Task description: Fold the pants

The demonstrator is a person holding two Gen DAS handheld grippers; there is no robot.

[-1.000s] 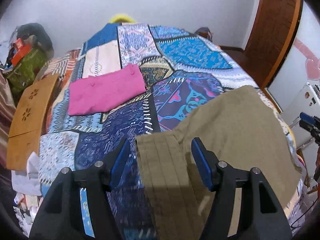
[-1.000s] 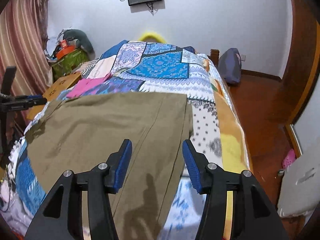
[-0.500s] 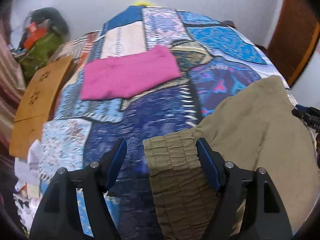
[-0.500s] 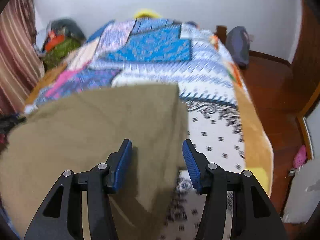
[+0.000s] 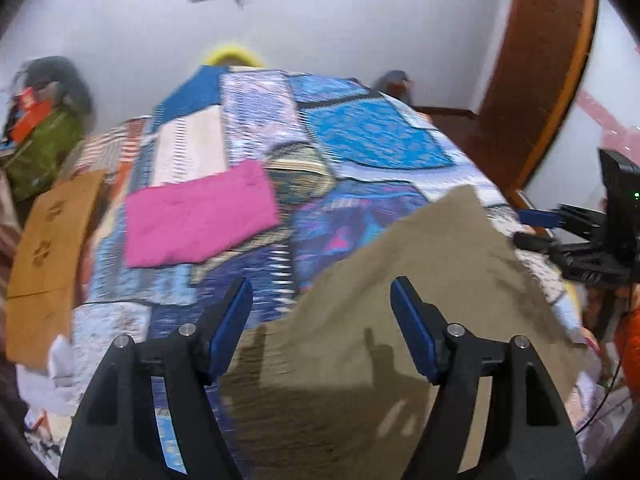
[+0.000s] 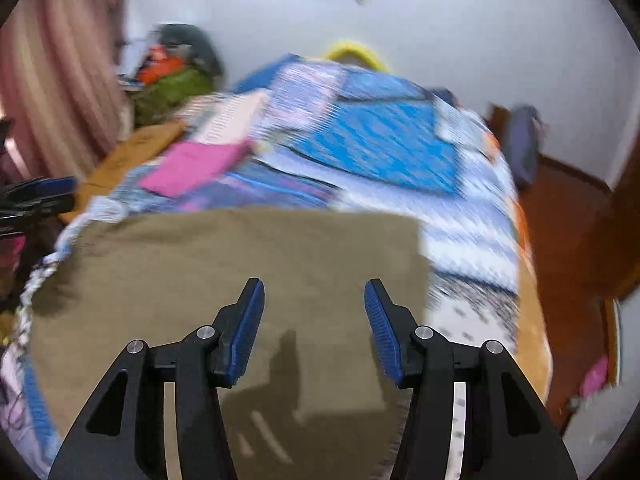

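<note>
Olive-brown pants [image 5: 404,292] lie across the near end of a bed with a patchwork cover [image 5: 360,136]. My left gripper [image 5: 322,320] is open, its blue pads above the pants' left end. My right gripper [image 6: 314,316] is open above the pants [image 6: 224,272], near their right edge. The right gripper also shows at the right edge of the left wrist view [image 5: 560,232]. The left gripper shows at the left edge of the right wrist view [image 6: 36,196]. Both views are motion-blurred.
A folded pink garment [image 5: 198,216] lies farther up the bed. A wooden board [image 5: 48,236] and piled bags [image 5: 36,136] stand left of the bed. A wooden floor [image 6: 568,216] and a dark bag [image 6: 524,144] lie to the right.
Both cameras have tilted up and pulled back. The pants' ribbed waistband end has slid under the left gripper. Both grippers stay open.
</note>
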